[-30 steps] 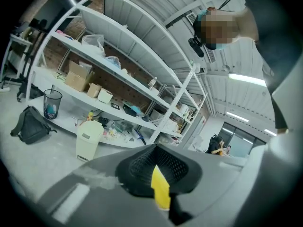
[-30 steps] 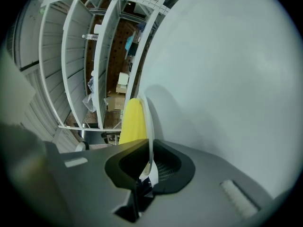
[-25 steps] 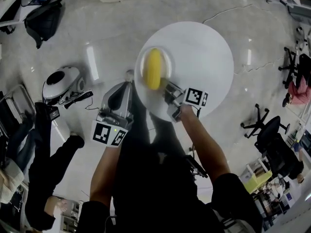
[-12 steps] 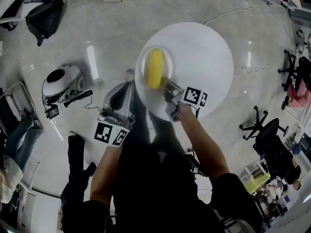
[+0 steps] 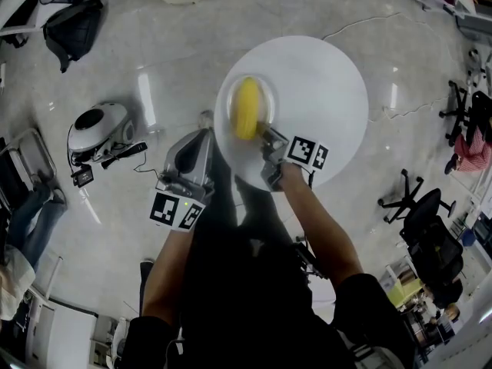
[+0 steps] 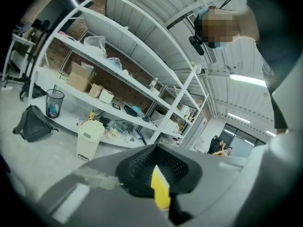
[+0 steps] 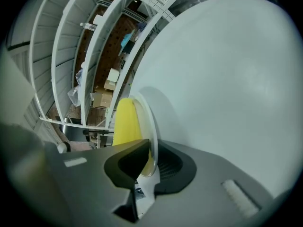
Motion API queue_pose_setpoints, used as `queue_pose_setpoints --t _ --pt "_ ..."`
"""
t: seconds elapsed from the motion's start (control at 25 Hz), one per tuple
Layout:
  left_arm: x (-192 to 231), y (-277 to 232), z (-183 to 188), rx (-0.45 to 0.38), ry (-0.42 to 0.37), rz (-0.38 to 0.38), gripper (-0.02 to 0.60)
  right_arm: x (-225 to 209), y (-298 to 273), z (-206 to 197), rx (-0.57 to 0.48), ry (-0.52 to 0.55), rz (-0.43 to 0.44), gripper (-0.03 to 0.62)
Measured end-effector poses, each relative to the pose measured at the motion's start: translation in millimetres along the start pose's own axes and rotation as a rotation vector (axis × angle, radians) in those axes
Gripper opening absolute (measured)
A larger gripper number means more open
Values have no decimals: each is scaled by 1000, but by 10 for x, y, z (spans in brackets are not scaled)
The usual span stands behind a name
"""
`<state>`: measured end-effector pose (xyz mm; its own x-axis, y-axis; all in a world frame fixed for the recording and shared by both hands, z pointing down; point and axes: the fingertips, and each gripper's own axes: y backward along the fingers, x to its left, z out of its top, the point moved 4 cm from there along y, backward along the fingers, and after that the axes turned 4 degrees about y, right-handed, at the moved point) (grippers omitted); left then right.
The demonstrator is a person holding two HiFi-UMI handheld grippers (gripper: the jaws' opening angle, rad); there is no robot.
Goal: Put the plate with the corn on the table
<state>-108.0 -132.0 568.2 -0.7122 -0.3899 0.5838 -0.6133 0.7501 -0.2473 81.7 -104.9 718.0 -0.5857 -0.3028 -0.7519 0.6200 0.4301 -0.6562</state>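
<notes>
Plate (image 5: 227, 133): clear and round. It sits on the round white table (image 5: 323, 91) at that table's left edge, just above the centre of the head view.
Corn (image 5: 246, 108): one yellow cob, lying along the middle of the plate. In the right gripper view it shows left of centre, behind the plate's rim.
Right gripper (image 5: 266, 135): reaches in from the lower right of the plate and points down at its near rim. The jaws stand narrowly apart and have just been opening. The plate's rim stands between the pads, and the pads do not clamp it.
Left gripper (image 5: 204, 134): held off the table, just left of the plate, apart from it. The jaws are closed together, and a small yellow tab shows at their seam in the left gripper view.
Floor (image 5: 154, 60): pale and glossy, under the table.
Backpack (image 5: 69, 29): black, on the floor at upper left of the head view.
Shelving rack (image 6: 118, 65): white, loaded with boxes, across the left gripper view. A white bin (image 6: 89, 138) stands in front of it.
Office chairs (image 5: 411, 194): black, at the right edge of the head view.
</notes>
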Motion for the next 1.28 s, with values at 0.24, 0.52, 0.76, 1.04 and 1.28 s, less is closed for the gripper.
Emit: queue_pose_setpoints --t 0.24,0.52,0.76,1.04,1.28 --pt "6 12 19 -7 4 5 5 9 23 1 1 44 -59 57" --pt "8 21 3 1 3 4 5 21 52 8 -24 107 -117 69" --pt "23 28 -15 4 5 6 5 27 70 13 -48 143 -152 80" --pt "27 25 -26 7 8 5 5 32 85 31 -60 163 -172 104" --pt "-2 30 -40 4 9 5 5 -1 134 49 -71 172 -187 115"
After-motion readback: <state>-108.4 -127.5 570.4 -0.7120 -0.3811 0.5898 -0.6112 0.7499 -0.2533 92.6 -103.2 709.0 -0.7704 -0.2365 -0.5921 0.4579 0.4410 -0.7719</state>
